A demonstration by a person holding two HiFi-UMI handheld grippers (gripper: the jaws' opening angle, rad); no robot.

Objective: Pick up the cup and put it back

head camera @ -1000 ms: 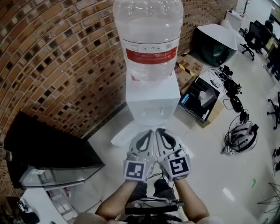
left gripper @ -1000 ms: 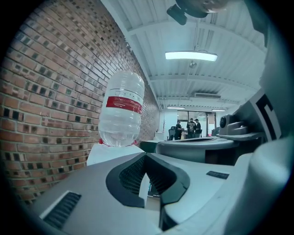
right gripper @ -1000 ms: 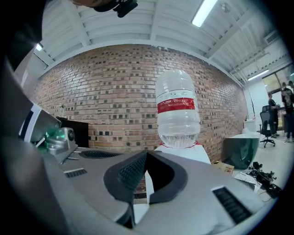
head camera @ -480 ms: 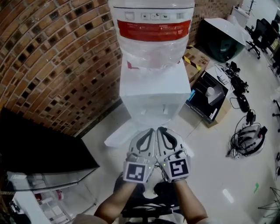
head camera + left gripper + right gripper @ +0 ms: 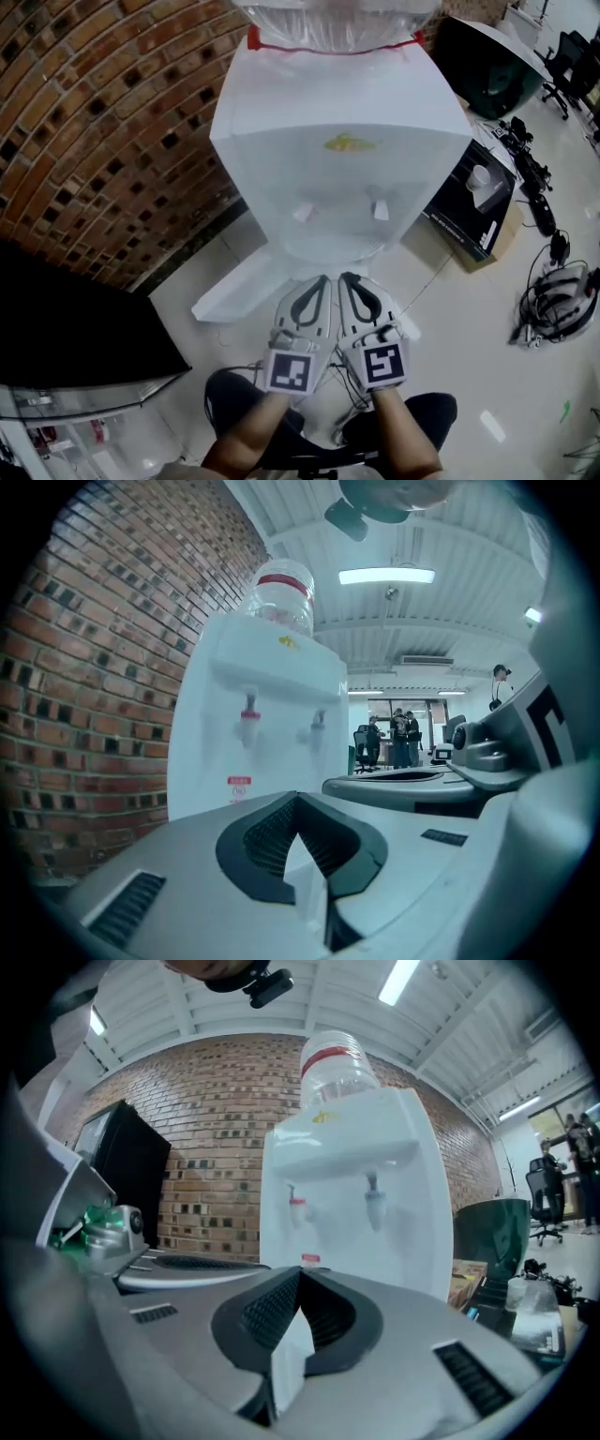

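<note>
A white water dispenser (image 5: 337, 159) stands straight ahead with its bottle (image 5: 337, 19) cut off at the top edge. Two small taps (image 5: 302, 212) sit in its front recess, one red-tipped (image 5: 297, 1206) and one bluish (image 5: 375, 1202). No cup shows at the taps or in either gripper. My left gripper (image 5: 317, 281) and right gripper (image 5: 349, 279) are held side by side just in front of the dispenser's base, pointing level at it. Both are shut with nothing between the fingers, as the left gripper (image 5: 298, 799) and right gripper (image 5: 298, 1274) show in their own views.
A brick wall (image 5: 94, 112) runs behind and to the left, with a black cabinet (image 5: 66, 319) at lower left. A white panel (image 5: 234, 291) lies on the floor by the dispenser. To the right are a black box (image 5: 473, 220) bearing a small white container (image 5: 481, 176), cables and a helmet (image 5: 553, 300).
The view and both grippers have sunk: the dispenser's front now fills the upper frame and the bottle has slid out at the top. The grippers stay together and shut.
</note>
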